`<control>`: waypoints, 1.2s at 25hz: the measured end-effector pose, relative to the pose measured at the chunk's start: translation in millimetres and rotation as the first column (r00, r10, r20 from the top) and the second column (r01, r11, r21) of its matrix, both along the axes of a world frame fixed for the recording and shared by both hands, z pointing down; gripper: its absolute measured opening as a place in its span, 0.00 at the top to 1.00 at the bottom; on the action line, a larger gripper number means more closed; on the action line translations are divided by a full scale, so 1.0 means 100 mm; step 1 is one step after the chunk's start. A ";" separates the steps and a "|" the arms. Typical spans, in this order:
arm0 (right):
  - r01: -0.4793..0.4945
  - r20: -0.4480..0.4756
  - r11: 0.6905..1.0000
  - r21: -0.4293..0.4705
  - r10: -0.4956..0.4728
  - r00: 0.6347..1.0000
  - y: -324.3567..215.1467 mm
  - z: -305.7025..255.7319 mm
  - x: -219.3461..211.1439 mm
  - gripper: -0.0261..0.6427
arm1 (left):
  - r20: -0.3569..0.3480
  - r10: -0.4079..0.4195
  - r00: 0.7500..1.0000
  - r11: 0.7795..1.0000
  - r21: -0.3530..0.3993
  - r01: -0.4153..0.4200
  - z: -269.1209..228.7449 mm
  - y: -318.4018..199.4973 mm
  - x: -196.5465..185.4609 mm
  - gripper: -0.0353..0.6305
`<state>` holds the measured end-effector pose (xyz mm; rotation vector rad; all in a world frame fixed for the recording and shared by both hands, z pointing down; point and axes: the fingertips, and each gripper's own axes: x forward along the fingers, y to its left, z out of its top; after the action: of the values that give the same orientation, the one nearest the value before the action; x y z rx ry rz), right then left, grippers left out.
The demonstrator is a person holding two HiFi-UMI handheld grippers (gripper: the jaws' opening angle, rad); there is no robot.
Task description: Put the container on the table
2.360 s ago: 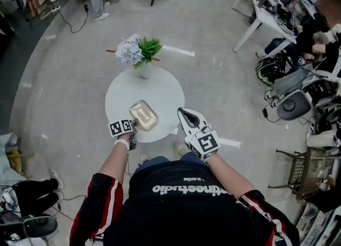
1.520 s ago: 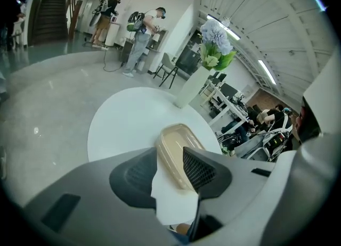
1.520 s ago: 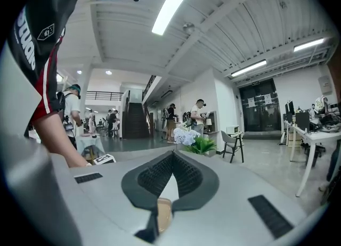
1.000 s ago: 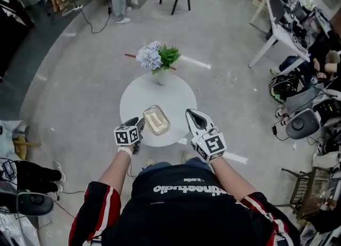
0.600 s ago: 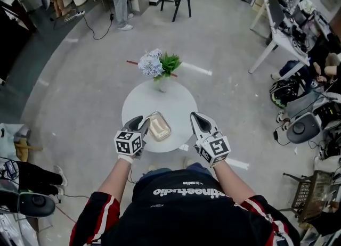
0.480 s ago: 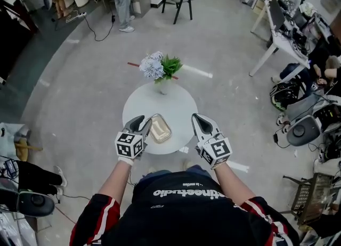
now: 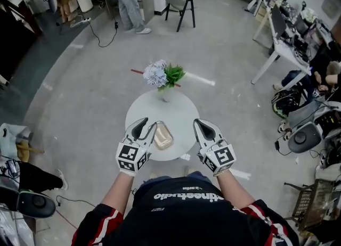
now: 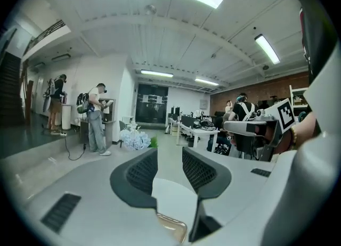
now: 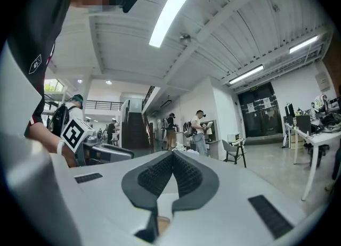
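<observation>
Head view shows the container lying on the round table just beside the left gripper, jaws spread and empty, the right gripper pressed together; it looks light, stiff, slick, best pinched by its rim.

From the head camera we look steeply down on the round white table from high above. The cameras on our left gripper and right gripper face level across the room, close above the table's near edge. Head and left gripper views share the flower bouquet. All three share the standing person. Each gripper view catches the other gripper.
</observation>
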<state>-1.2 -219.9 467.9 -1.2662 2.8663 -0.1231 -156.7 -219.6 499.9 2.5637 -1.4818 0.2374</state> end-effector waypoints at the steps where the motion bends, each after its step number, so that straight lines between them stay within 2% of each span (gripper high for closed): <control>1: 0.004 0.004 1.000 0.001 -0.004 1.000 0.01 -0.03 -0.01 0.95 | 0.004 0.001 1.000 1.000 0.017 -0.001 -0.06 0.02 0.01 0.71; 5: 0.029 0.018 1.000 0.013 -0.029 0.999 0.07 -0.20 -0.07 0.95 | 0.007 0.006 1.000 0.998 0.069 -0.007 -0.30 0.08 0.07 0.71; 14: 0.066 0.024 0.997 0.026 -0.067 0.997 0.12 -0.40 -0.16 0.95 | -0.023 0.045 0.999 0.989 0.139 -0.042 -0.64 0.16 0.31 0.80; 19: 0.081 0.004 0.996 0.031 -0.081 0.997 0.12 -0.41 -0.22 0.95 | -0.032 0.042 0.999 0.987 0.156 -0.036 -0.72 0.18 0.34 0.86; 25: 0.104 0.018 0.993 0.052 -0.105 0.994 0.15 -0.48 -0.30 0.95 | -0.043 0.040 0.998 0.983 0.183 -0.031 -0.83 0.23 0.33 0.88; 30: 0.123 0.016 0.990 0.068 -0.125 0.992 0.21 -0.54 -0.37 0.95 | -0.081 0.060 0.995 0.982 0.181 -0.044 -0.85 0.27 0.35 0.90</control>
<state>-37.9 -199.3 414.1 -1.0694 2.9039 -0.0396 -121.3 -192.7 415.1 2.7163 -1.4685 -0.0005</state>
